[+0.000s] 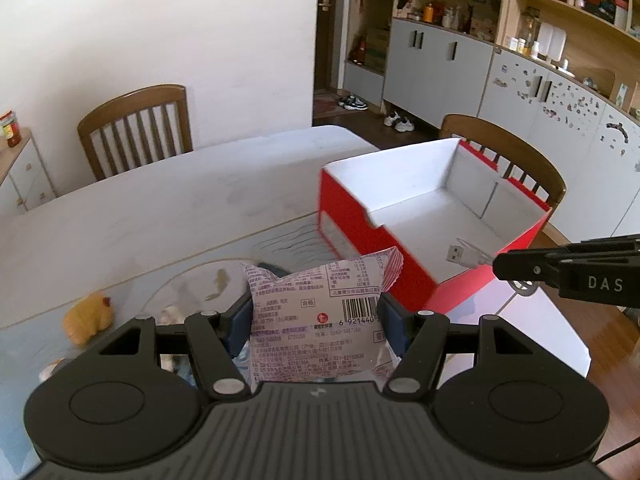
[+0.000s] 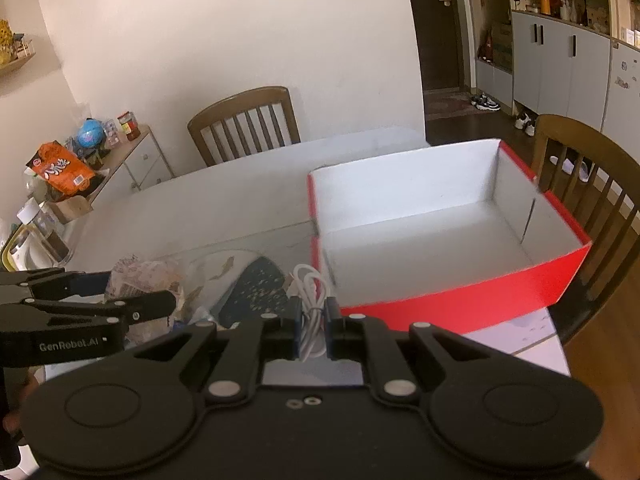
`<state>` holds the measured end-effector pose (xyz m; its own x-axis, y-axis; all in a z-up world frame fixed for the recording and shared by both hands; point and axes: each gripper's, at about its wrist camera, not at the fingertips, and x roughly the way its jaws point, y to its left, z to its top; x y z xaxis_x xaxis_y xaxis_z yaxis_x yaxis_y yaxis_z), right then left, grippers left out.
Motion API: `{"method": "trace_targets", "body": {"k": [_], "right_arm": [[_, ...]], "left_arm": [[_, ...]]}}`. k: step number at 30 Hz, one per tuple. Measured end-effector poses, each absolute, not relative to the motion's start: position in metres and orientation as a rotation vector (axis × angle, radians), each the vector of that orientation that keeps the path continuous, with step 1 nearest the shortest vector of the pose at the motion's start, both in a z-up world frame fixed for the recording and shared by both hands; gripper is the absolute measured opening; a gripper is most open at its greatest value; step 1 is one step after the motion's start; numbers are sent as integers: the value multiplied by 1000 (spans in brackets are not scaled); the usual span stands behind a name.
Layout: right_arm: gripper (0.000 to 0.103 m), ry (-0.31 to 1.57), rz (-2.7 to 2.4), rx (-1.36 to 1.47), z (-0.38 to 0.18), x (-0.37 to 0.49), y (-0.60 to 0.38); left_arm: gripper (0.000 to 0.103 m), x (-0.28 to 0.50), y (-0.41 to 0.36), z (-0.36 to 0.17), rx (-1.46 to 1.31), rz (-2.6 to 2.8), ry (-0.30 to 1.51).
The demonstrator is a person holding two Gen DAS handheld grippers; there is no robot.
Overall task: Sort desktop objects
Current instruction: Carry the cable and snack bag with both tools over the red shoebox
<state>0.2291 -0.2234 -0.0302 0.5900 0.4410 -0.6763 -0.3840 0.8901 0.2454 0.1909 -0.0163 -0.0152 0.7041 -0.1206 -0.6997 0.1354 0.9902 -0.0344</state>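
Note:
My left gripper (image 1: 316,312) is shut on a pale snack packet (image 1: 320,320) with purple print and a barcode, held above the table just left of the red box (image 1: 440,280). The box is open with a white inside. My right gripper (image 2: 313,312) is shut on a coiled white USB cable (image 2: 308,292); its plug (image 1: 464,254) hangs over the box's near right corner in the left wrist view. The box (image 2: 480,292) lies ahead and right in the right wrist view. The left gripper (image 2: 120,308) with its packet (image 2: 140,280) shows at the left there.
A yellow plush toy (image 1: 88,316) lies on the table (image 1: 160,216) at the left. A dark patterned item (image 2: 256,292) lies near the box. Wooden chairs (image 1: 136,128) (image 2: 588,208) stand behind and right of the table. A cluttered side cabinet (image 2: 132,152) stands at the far left.

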Motion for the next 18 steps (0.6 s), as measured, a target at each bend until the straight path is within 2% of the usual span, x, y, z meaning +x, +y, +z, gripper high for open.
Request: {"method": "trace_targets", "body": {"k": [18], "right_arm": [[10,783,470,74,-34,283,-292]], "left_arm": [[65,245,-106,-12,120,-181,774]]}}
